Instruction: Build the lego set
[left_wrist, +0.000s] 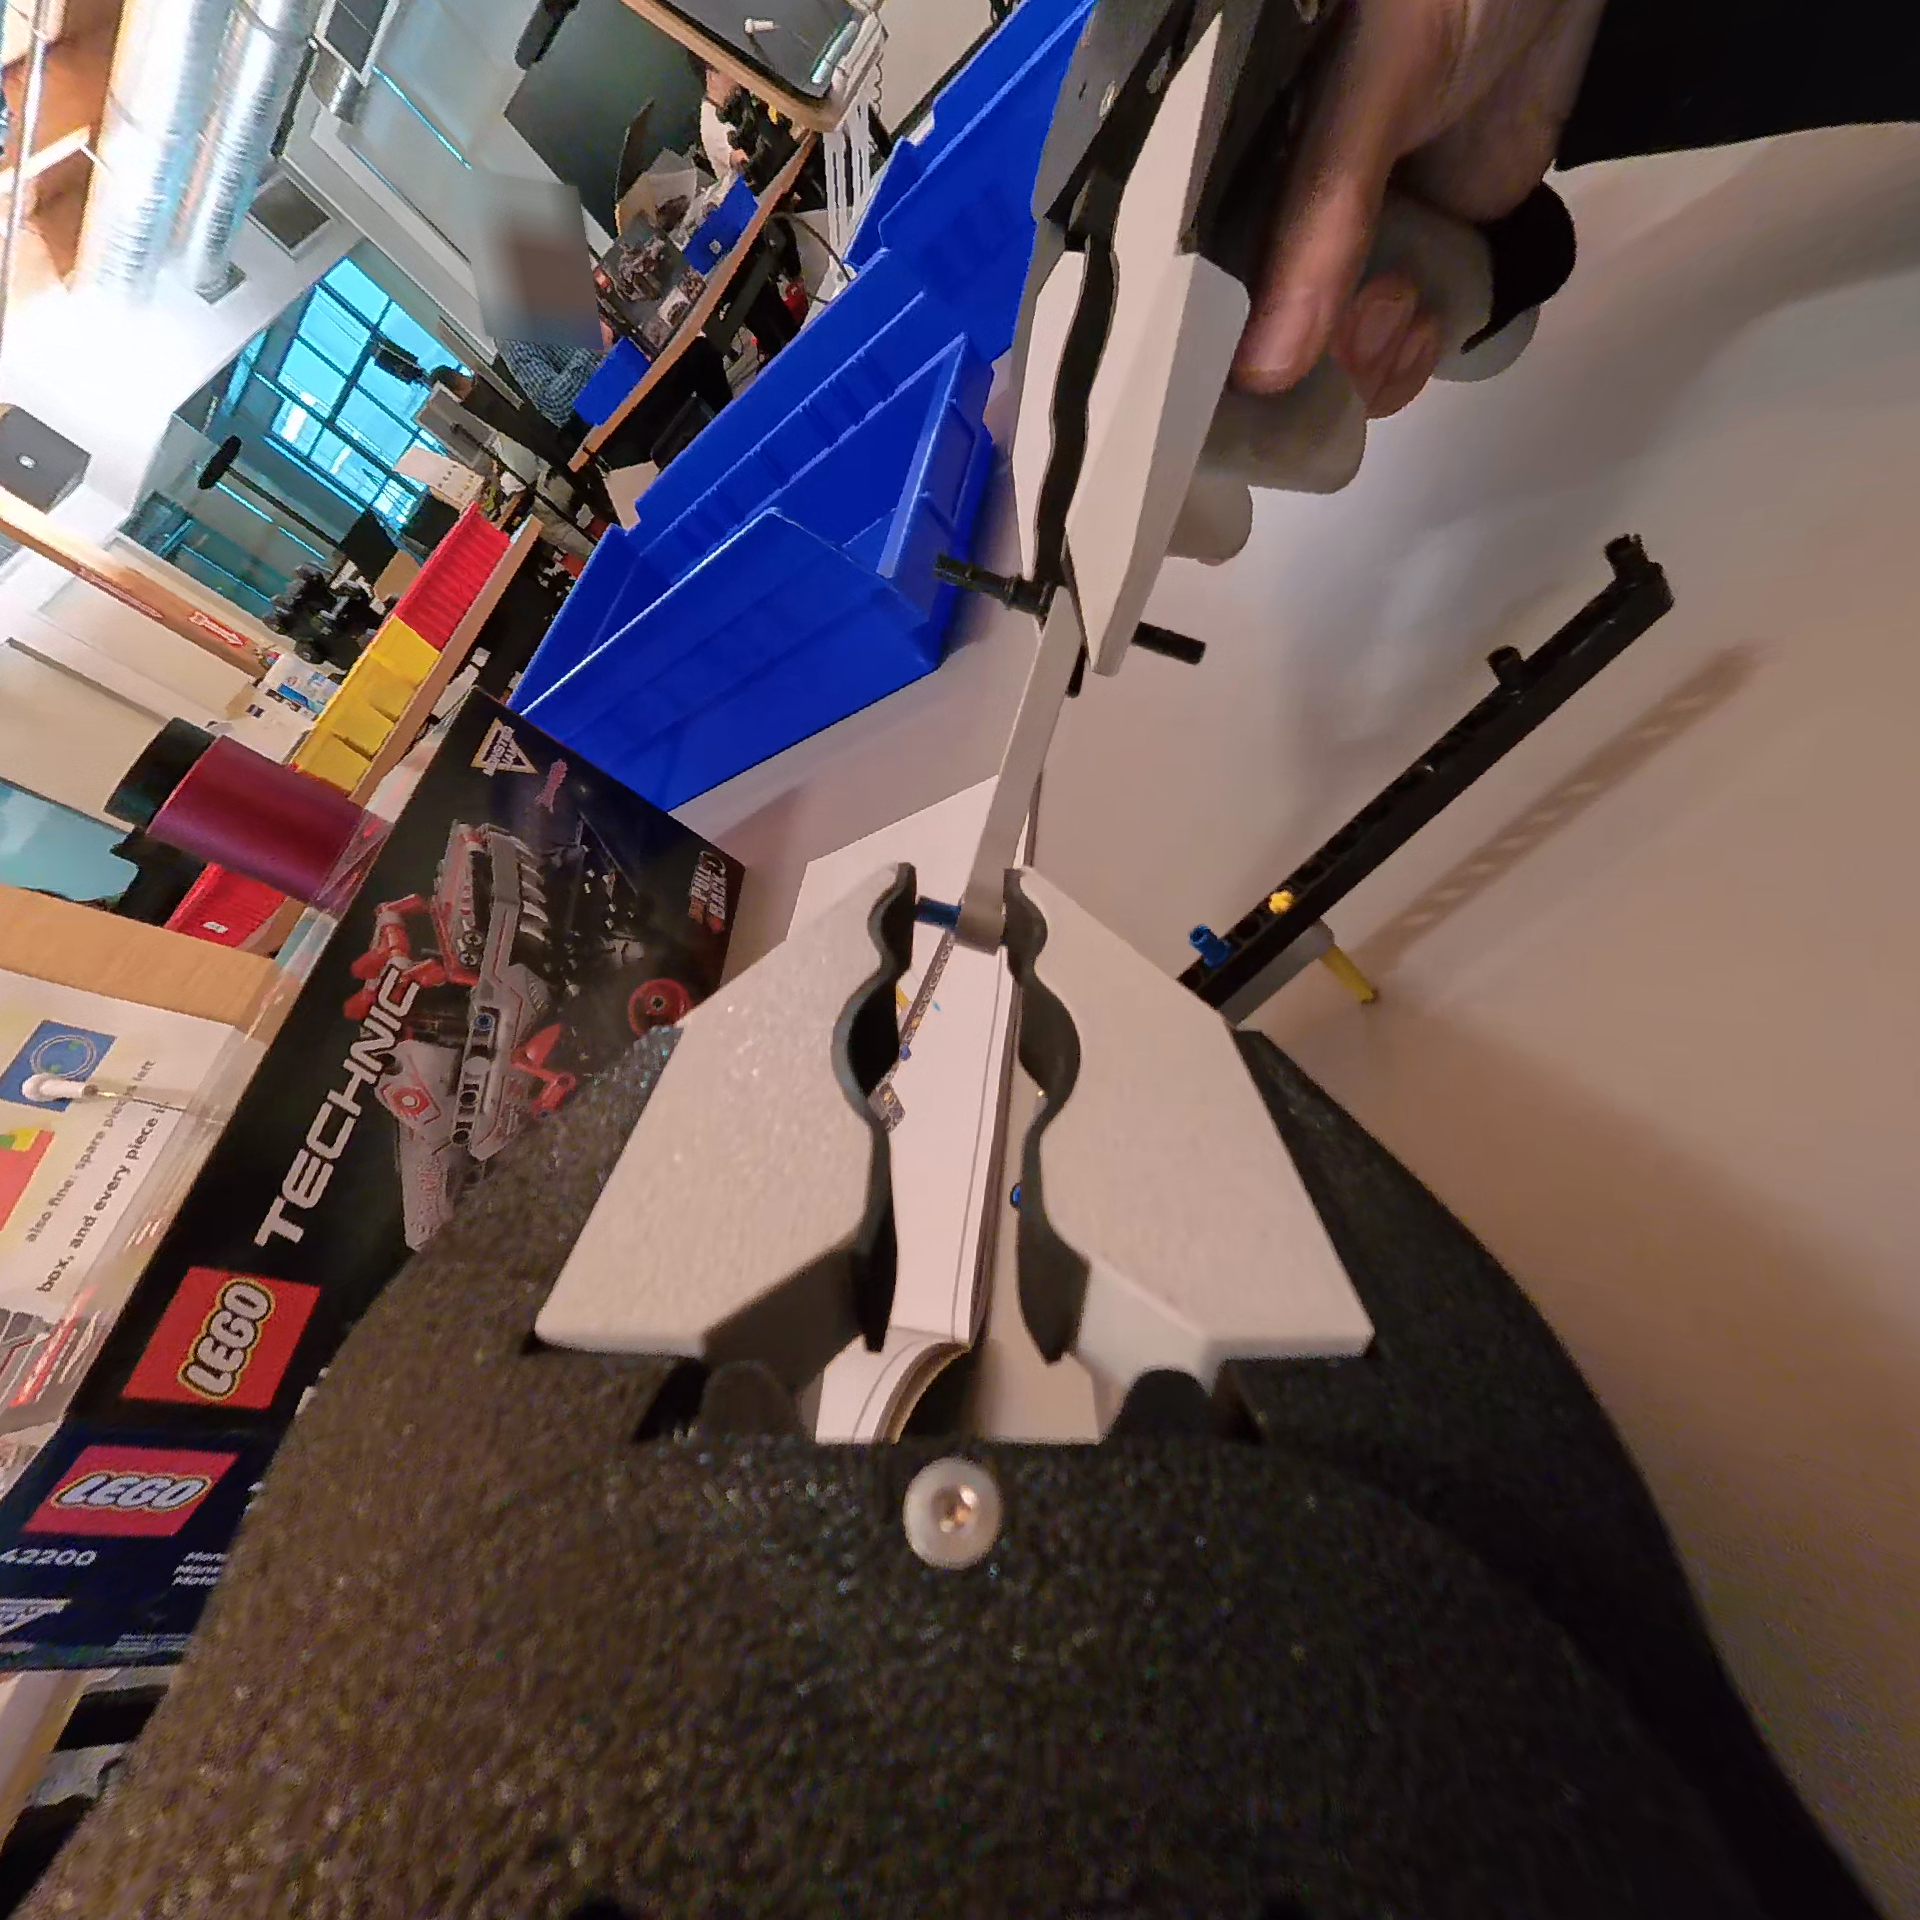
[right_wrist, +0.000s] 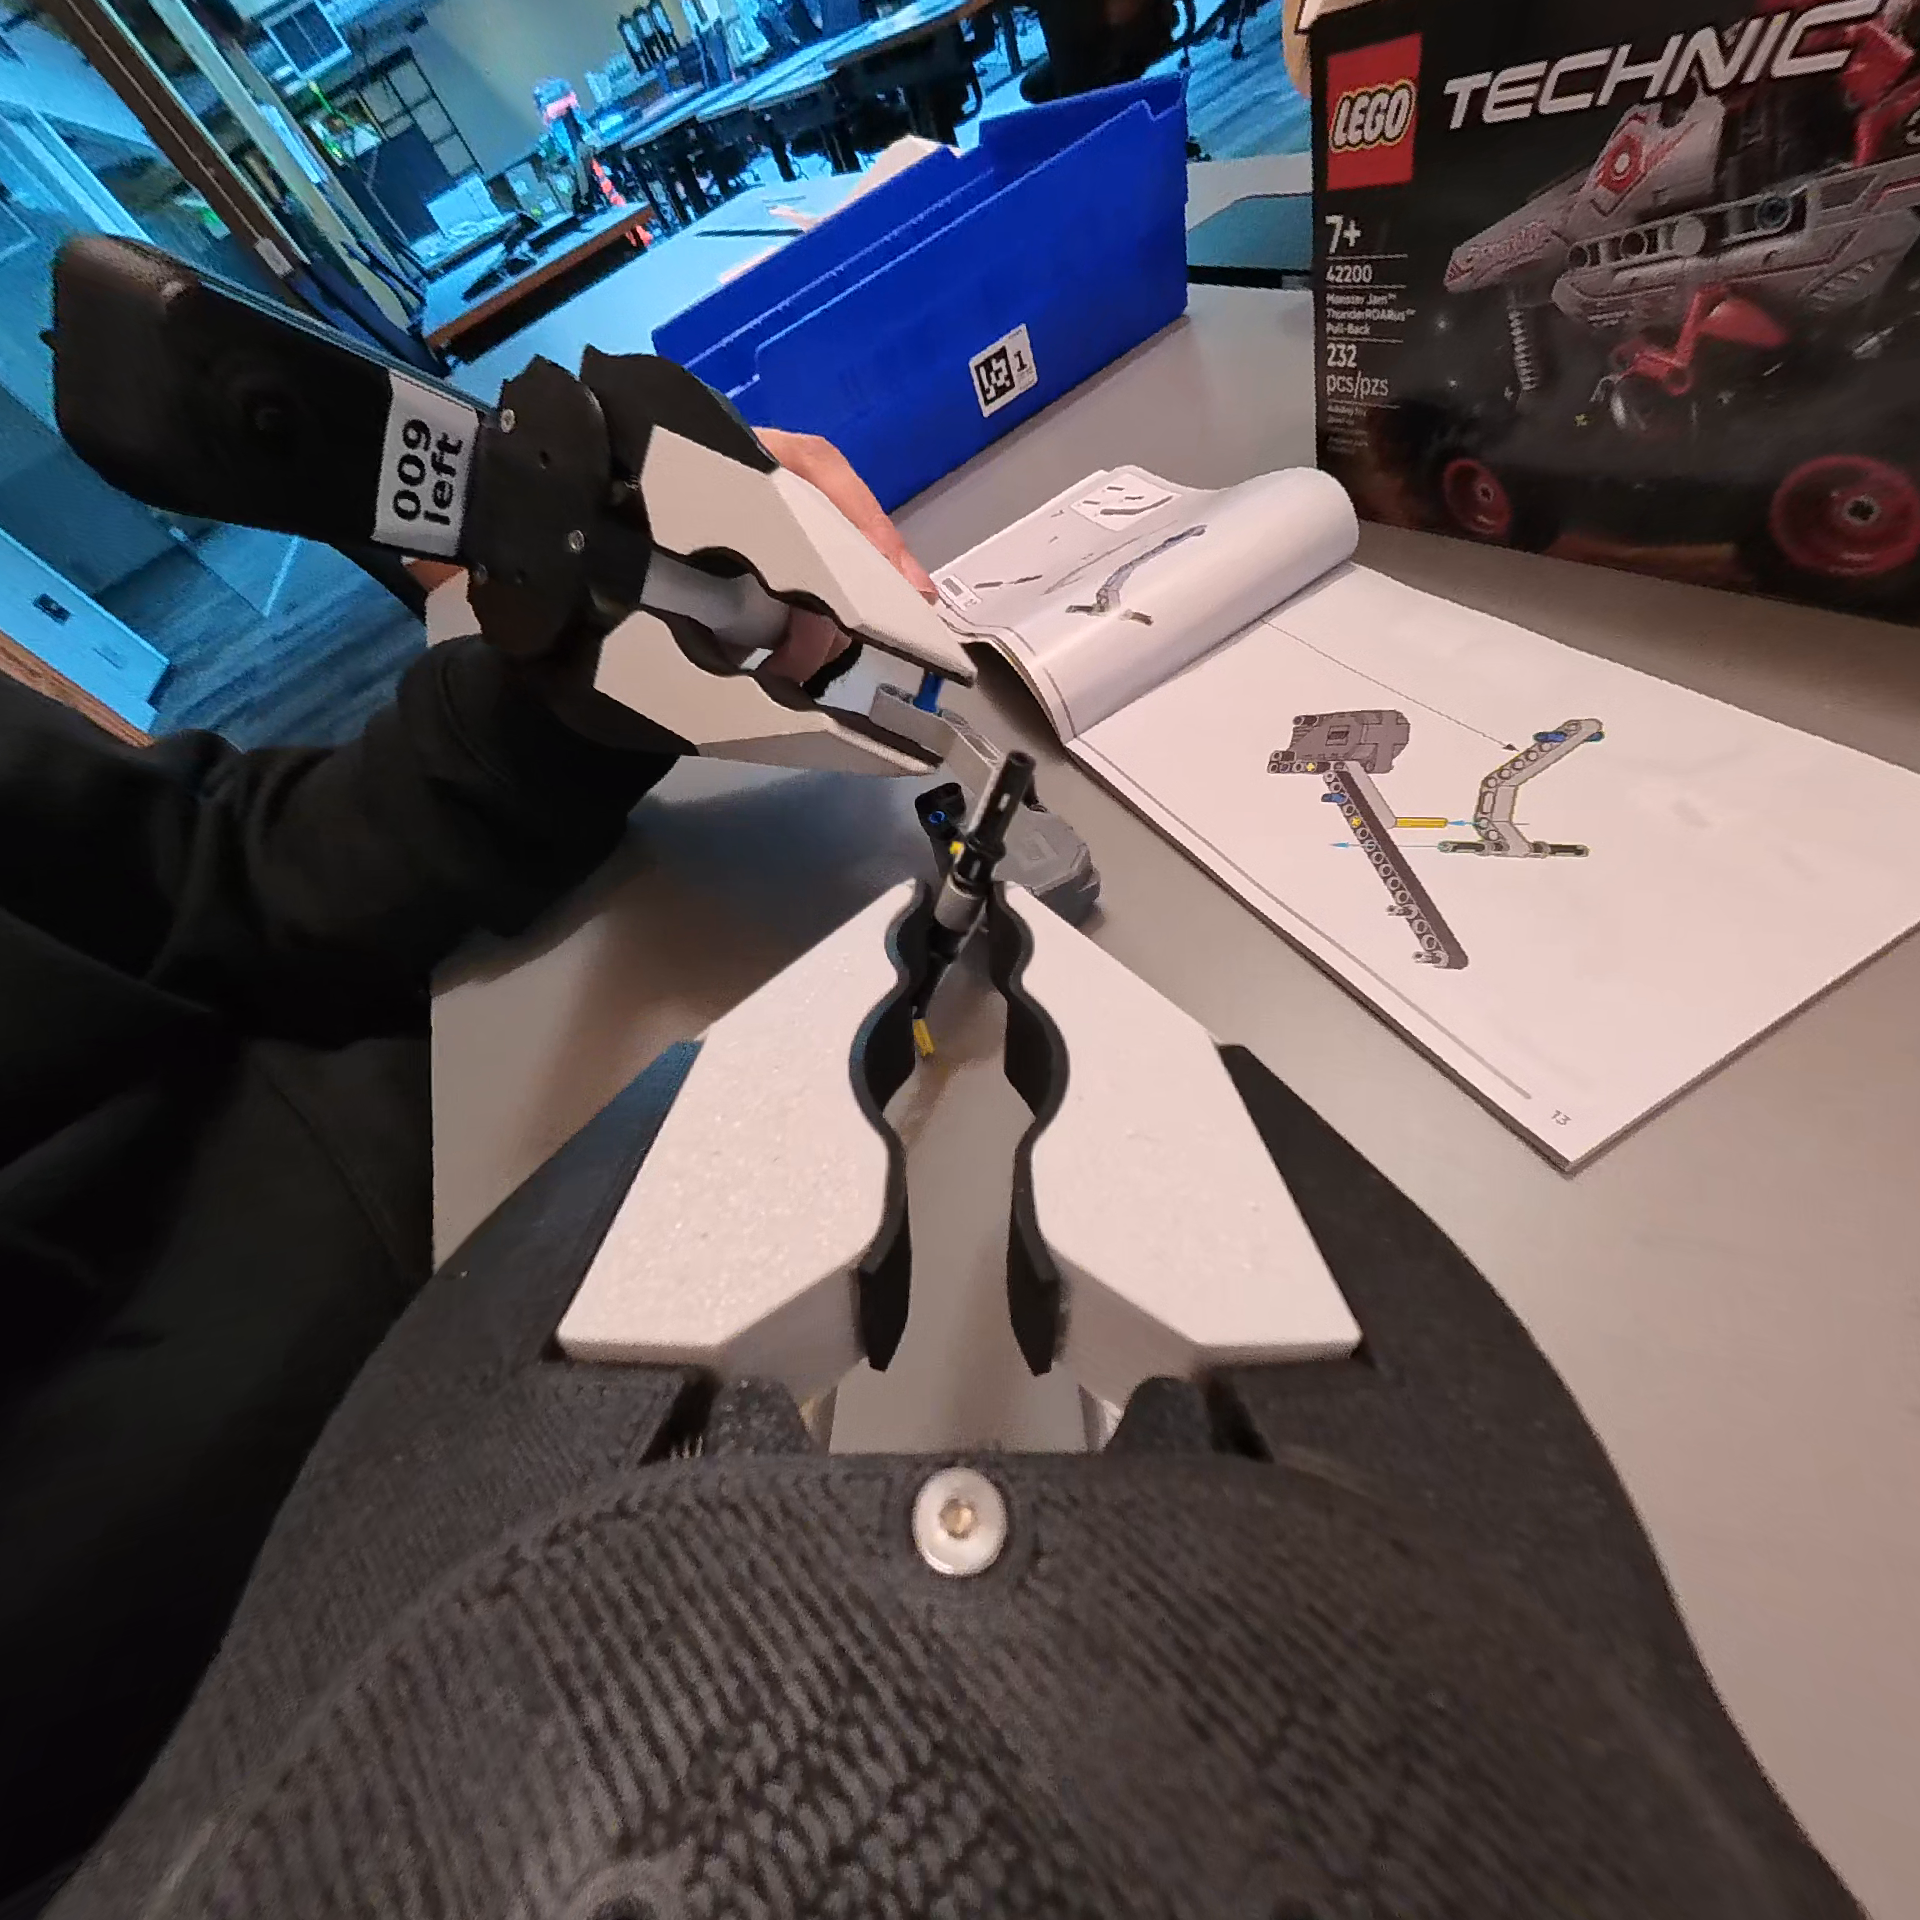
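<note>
Left gripper (left_wrist: 961, 914) pinches the grey angled beam's (left_wrist: 1013, 800) end, right gripper (left_wrist: 1065, 634) clamps its black axle (left_wrist: 1169, 644): keep both steady, aligned.

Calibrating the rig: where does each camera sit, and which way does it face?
Left wrist: on the left gripper, facing the blue bins; own fingers, plus the right gripper and hand.
Right wrist: on the right gripper, facing the booklet; own fingers, plus the left gripper and sleeve.
Shared: grey liftarm, both clamp it.
</note>
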